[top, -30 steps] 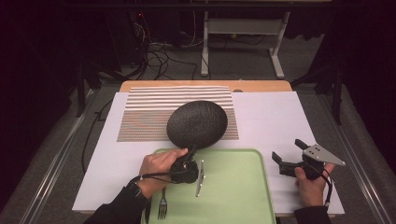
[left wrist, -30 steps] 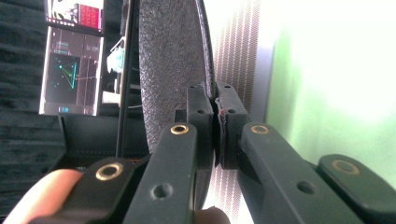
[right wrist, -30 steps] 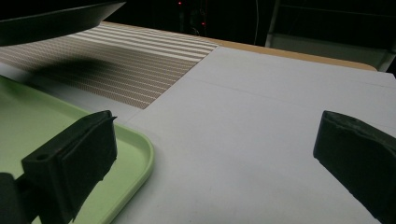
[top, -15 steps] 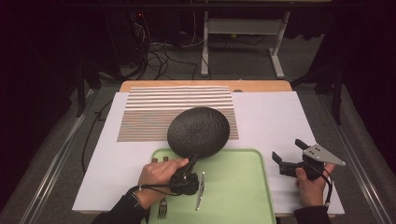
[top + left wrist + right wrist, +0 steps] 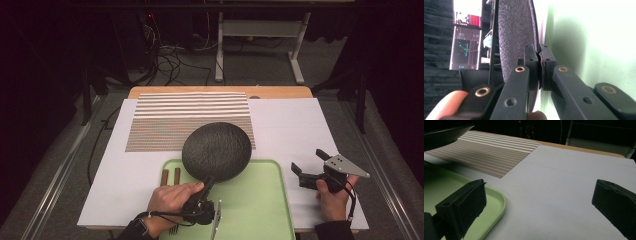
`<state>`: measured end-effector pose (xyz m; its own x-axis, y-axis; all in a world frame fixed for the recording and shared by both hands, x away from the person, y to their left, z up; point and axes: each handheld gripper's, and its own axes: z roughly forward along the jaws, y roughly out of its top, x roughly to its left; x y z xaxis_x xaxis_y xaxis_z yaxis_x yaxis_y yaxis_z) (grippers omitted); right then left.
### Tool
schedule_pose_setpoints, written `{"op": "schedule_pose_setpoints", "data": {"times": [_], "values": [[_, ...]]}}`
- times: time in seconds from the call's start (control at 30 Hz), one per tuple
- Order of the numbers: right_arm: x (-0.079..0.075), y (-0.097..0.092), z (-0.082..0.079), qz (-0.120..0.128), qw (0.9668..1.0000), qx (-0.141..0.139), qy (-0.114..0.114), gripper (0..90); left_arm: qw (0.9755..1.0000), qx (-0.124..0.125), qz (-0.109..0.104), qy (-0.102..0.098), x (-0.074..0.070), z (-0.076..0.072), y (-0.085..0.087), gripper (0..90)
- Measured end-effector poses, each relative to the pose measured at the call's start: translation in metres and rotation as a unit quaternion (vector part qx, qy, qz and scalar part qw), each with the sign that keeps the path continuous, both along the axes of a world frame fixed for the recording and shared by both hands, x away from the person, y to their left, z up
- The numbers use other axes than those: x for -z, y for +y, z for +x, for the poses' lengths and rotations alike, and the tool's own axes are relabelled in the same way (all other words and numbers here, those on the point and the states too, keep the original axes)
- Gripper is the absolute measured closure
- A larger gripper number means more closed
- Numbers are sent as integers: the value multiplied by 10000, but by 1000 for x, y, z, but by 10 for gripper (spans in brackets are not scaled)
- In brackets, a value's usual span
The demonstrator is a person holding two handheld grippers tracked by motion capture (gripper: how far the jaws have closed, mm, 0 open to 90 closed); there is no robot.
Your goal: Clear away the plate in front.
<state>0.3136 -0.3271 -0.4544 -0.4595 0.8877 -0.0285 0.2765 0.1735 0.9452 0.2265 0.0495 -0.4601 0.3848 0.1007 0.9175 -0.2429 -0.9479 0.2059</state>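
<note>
The dark textured plate is gripped by its rim in the closed left tool and held tilted above the green tray near the table's front edge; setting it down is judged unfinished. The right tool is held wide open and empty by the table's right edge.

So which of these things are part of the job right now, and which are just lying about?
In the job:
- left tongs, shut on the plate's rim
- dark textured plate
- green tray beneath it

Lying about:
- striped mat
- fork
- two brown sticks
- right tongs, open and idle
</note>
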Motion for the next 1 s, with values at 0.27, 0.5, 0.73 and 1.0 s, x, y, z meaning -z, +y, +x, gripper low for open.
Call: {"op": "schedule_pose_setpoints", "data": {"times": [0.27, 0.5, 0.73, 1.0], "values": [[0, 0, 0, 15, 10000, 11, -3, 0, 9999, 102, 31, 32, 3, -19, -1, 834], [0, 0, 0, 21, 10000, 32, -7, 0, 9999, 158, 47, 48, 3, -34, -2, 834], [0, 1, 0, -14, 10000, 28, -2, 0, 9997, 220, 66, 94, 5, -50, -2, 834], [0, 1, 1, -37, 10000, 16, 5, 0, 9995, 207, 134, 191, 10, -65, 2, 834]]}}
